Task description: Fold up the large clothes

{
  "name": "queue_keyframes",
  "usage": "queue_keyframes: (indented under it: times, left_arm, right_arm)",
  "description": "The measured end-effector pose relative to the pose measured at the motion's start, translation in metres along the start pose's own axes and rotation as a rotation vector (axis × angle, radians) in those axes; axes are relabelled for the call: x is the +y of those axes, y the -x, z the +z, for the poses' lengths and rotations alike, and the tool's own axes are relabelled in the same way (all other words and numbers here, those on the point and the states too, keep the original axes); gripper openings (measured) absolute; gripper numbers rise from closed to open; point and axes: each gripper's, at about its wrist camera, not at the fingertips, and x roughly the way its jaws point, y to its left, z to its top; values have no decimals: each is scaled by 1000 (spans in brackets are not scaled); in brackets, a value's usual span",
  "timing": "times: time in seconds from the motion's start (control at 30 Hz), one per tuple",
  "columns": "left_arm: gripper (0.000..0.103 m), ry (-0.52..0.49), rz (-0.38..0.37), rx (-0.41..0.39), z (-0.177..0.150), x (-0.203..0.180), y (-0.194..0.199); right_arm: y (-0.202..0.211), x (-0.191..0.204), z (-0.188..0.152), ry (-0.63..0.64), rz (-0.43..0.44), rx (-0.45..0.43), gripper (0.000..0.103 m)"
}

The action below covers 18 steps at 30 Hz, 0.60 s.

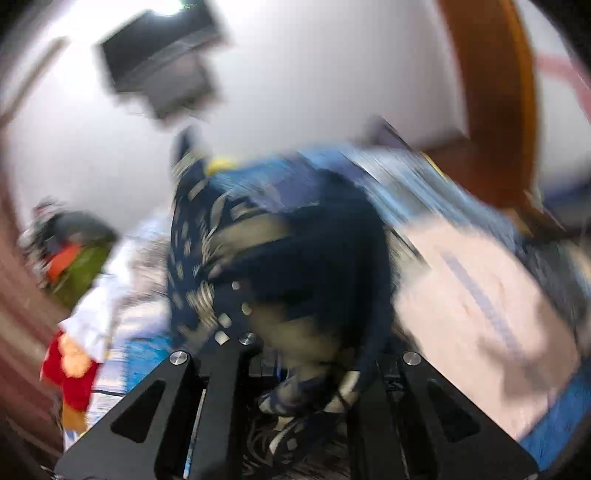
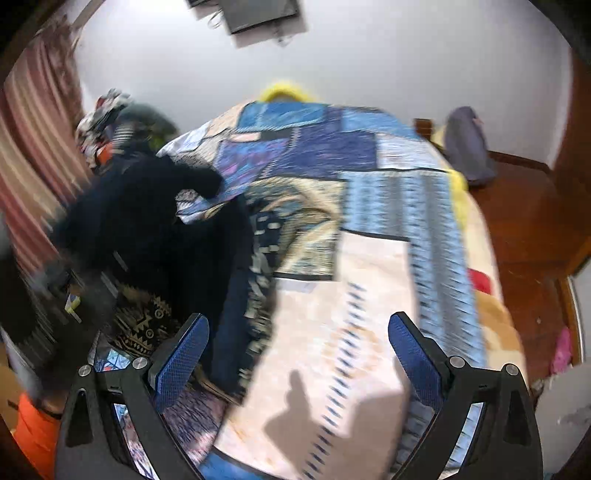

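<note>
Gripping a bunch of the dark patterned garment (image 1: 280, 258) in my left claw (image 1: 295, 398), I have the cloth pulled in tight between the two black fingers, so its navy folds with pale printed marks fill the space right in front of that camera. I judge the hold sits on an edge or corner, because the rest of the garment hangs and trails away from the claw toward the bed; the blur keeps me from telling which part it is.

My right claw (image 2: 295, 354) stands wide apart and holds nothing. Its blue pads (image 2: 181, 358) frame a bare stretch of the pale patch of the bedspread (image 2: 369, 295), and a shadow falls on the cloth between them. I keep it free, I think, so it can take a second point on the garment and let me spread it flat.

From the right wrist view the garment lies bunched at the left side of the bed, partly lifted, its dark mass covering the blue patchwork there. It is not yet spread, so folding has hardly begun.

Farther left, a heap of other clothes (image 2: 107, 122) sits by the striped curtain (image 2: 33, 155). Beyond the bed's far edge something yellow (image 2: 284, 92) peeks up against the white wall (image 2: 369, 55), and a dark screen (image 2: 258, 13) hangs high on it. A wooden floor (image 2: 524, 206) shows to the right.
</note>
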Motion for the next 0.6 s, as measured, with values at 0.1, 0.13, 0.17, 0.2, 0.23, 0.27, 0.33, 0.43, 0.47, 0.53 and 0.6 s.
queue_keyframes:
  times: [0.1, 0.13, 0.17, 0.2, 0.23, 0.27, 0.33, 0.43, 0.47, 0.53, 0.6]
  left_arm:
    - [9, 11, -104, 156, -30, -17, -27]
    - [10, 20, -115, 172, -35, -16, -30]
    - [11, 29, -136, 186, -39, -15, -30]
    - [15, 49, -174, 197, -42, -10, -27]
    - [18, 67, -201, 198, -42, -6, -24]
    - [21, 84, -229, 199, -44, 0, -20]
    - [42, 102, -268, 209, -43, 11, -8]
    - [76, 129, -378, 223, -41, 23, 20]
    - [76, 146, -409, 210, -42, 28, 31]
    - [78, 154, -405, 166, -44, 40, 56]
    - [79, 157, -324, 127, -44, 56, 75]
  right_arm:
    - [17, -11, -9, -27, 2, -9, 97]
    - [22, -13, -12, -33, 9, -12, 97]
    - [26, -14, -13, -34, 13, -14, 97]
    - [29, -14, -15, -34, 14, -17, 97]
    - [31, -15, -15, -34, 15, -19, 97]
    - [32, -14, -16, -34, 17, -18, 97]
    - [33, -11, -17, -37, 25, -12, 97]
    - [32, -5, -16, -39, 51, -18, 97]
    - [33, 0, -15, -35, 62, -22, 97]
    - [31, 10, -12, -21, 80, -28, 97]
    - [28, 25, -7, 1, 102, -30, 97]
